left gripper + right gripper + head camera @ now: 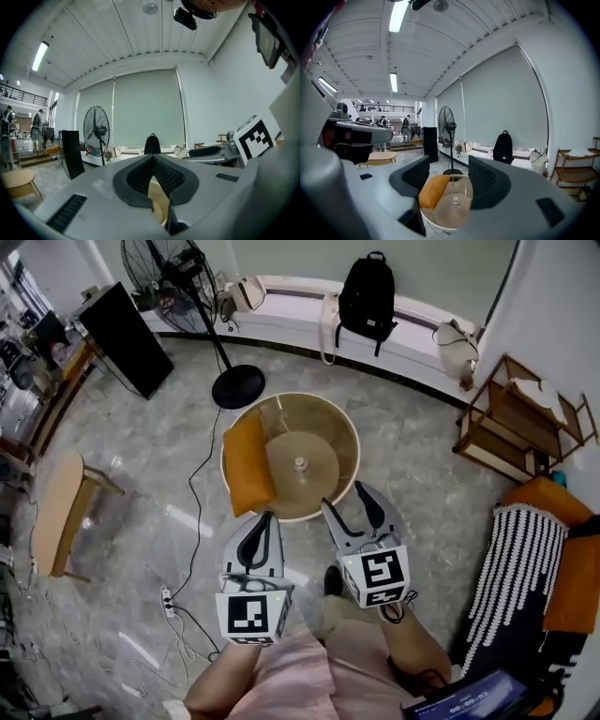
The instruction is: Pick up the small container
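Observation:
The small container (300, 465) is a little pale knobbed pot at the centre of a round tan tub-shaped seat (345, 427); an orange cushion (247, 462) leans inside its left rim. In the right gripper view the container (454, 200) lies low between the jaws, well ahead of them. My right gripper (349, 501) hovers over the seat's near rim, open and holding nothing. Just left of it, my left gripper (266, 519) is outside the rim, shut, its pads meeting with nothing between them. Both grippers are apart from the container.
A standing fan (178, 277) has its base (237, 387) just behind the seat, and a cable runs to a power strip (169, 601) on the floor. A wooden stool (61, 512) stands left, a wooden shelf (516, 423) and striped throw (520, 563) right.

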The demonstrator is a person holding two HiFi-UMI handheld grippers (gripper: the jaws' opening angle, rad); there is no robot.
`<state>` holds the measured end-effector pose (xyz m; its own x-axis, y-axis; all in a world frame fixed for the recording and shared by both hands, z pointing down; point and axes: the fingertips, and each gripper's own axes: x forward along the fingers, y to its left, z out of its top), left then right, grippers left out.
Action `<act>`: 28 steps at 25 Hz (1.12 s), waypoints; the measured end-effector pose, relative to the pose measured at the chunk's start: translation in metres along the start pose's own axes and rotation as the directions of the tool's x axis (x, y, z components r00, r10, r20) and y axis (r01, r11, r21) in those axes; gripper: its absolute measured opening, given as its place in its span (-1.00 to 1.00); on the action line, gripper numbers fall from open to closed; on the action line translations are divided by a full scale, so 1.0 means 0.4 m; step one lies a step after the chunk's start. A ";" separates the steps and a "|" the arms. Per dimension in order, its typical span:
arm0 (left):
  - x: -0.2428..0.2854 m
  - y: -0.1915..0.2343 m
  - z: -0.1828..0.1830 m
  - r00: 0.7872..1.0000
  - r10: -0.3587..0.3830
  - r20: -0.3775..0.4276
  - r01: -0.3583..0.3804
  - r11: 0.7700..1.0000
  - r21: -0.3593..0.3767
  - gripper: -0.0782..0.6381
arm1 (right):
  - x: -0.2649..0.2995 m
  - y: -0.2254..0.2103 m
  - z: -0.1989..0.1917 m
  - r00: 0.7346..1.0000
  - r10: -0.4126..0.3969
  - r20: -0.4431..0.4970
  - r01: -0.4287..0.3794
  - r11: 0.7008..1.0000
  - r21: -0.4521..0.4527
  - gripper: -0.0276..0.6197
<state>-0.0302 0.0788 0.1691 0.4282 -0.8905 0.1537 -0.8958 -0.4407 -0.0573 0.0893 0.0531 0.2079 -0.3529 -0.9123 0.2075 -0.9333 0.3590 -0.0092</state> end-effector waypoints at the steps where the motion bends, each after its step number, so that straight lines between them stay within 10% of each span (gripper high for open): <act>1: 0.026 0.008 0.014 1.000 0.007 0.009 -0.007 1.000 0.000 -0.75 | 0.028 -0.011 0.016 1.000 0.013 0.007 -0.013 1.000 -0.005 -0.11; 14: 0.160 0.164 0.075 0.987 0.153 0.040 -0.153 0.988 -0.021 -0.75 | 0.261 -0.033 0.113 0.991 0.123 0.051 -0.120 0.991 -0.065 -0.10; 28: 0.370 0.331 -0.039 0.995 0.100 -0.025 -0.102 0.991 -0.081 -0.75 | 0.503 -0.039 -0.005 0.991 0.111 -0.074 -0.114 0.992 -0.044 -0.04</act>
<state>-0.0873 -0.1096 0.1998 0.3330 -0.9271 0.1721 -0.9415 -0.3368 0.0074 0.0332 -0.1356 0.2516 -0.4483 -0.8497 0.2775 -0.8830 0.4693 0.0105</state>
